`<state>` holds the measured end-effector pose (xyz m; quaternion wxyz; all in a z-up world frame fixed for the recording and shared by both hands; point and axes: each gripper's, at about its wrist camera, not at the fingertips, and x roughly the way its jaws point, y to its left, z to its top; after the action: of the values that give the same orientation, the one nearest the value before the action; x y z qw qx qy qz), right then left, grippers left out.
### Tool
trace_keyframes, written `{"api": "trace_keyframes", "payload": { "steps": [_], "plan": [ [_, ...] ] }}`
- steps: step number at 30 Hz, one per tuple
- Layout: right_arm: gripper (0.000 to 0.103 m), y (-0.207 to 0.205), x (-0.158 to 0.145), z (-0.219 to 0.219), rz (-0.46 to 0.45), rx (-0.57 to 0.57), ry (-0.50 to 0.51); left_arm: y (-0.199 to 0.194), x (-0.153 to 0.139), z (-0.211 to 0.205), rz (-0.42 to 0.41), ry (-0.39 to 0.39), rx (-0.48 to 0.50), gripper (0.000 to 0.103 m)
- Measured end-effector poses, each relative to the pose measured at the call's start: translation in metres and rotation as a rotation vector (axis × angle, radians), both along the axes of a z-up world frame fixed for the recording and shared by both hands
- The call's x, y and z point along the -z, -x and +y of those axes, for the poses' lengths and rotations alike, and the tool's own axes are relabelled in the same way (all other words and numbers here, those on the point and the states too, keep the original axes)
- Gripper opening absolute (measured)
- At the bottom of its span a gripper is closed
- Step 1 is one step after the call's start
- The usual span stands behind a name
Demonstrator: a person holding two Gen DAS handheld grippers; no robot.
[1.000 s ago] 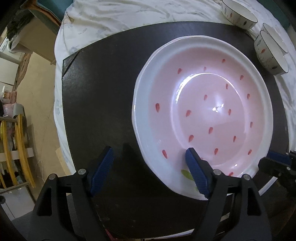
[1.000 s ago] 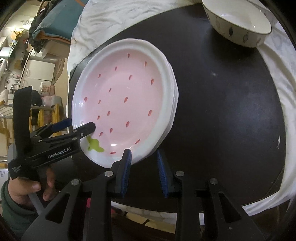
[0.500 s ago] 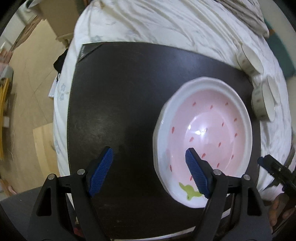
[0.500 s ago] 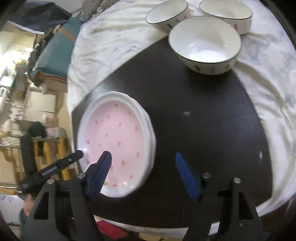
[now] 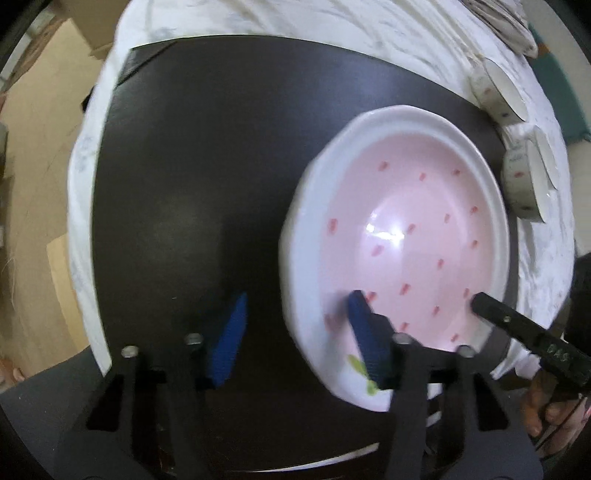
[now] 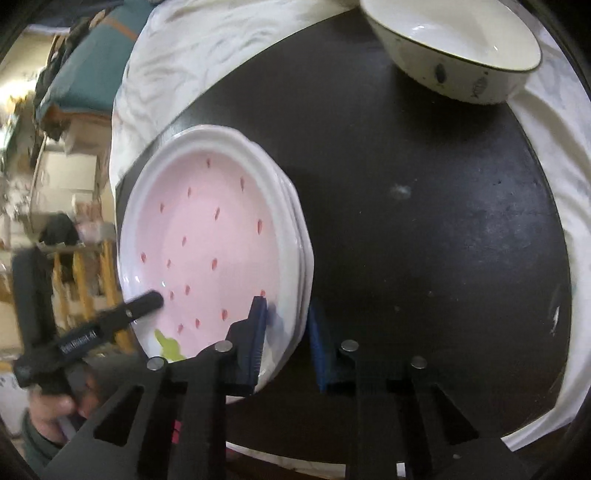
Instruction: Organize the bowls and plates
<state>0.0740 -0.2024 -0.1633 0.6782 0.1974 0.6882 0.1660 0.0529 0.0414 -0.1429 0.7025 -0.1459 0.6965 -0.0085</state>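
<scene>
I had the stack of pink plates with white rims and red flecks (image 5: 402,236) (image 6: 207,240) sitting on the dark round tabletop (image 5: 192,177) (image 6: 424,240), near its front edge, with a green mark on the side of the top plate closest to me. From the right wrist camera I counted several rims nested one under another.

The left gripper (image 5: 295,332) stood fairly wide. Its right blue pad hung over the pink inside of the top plate, and its left blue pad was over bare table, apart from the rim, so it straddled the edge without pinching anything. The right wrist camera showed this tool's black finger (image 6: 144,302) lying over the plate's near left side, with the hand (image 6: 55,402) holding its grip below.

The right gripper (image 6: 286,339) was set narrow across the stack's near right edge, one pad above the top plate and the other just outside the rims. I could not tell whether the pads actually pressed on the stack. The left wrist camera showed its black finger (image 5: 491,306) at the plate's far side.

A cream bowl with a dark rim and small dark motifs (image 6: 461,48) sat at the table's back edge. Two more cream bowls (image 5: 498,92) (image 5: 528,181) rested on the rumpled white cloth (image 5: 332,18) beside the table.
</scene>
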Motion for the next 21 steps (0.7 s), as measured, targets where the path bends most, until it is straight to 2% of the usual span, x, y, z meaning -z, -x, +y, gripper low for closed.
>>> {"api": "trace_keyframes", "payload": {
  "steps": [1,6,11,21],
  "plan": [
    [0.024,0.0,0.0,0.0,0.002,0.0,-0.003,-0.002,0.0,-0.003,0.001,0.013,0.007,0.032],
    [0.023,-0.002,0.003,-0.004,0.006,0.014,-0.03,-0.006,0.002,-0.009,0.009,0.002,-0.027,0.033],
    [0.024,-0.009,-0.001,-0.004,-0.025,0.021,-0.003,-0.021,0.0,-0.016,-0.024,-0.042,0.004,0.033],
    [0.024,-0.053,0.001,-0.019,-0.066,0.148,0.023,-0.066,0.002,-0.024,-0.047,-0.034,0.01,0.032]
  ]
}}
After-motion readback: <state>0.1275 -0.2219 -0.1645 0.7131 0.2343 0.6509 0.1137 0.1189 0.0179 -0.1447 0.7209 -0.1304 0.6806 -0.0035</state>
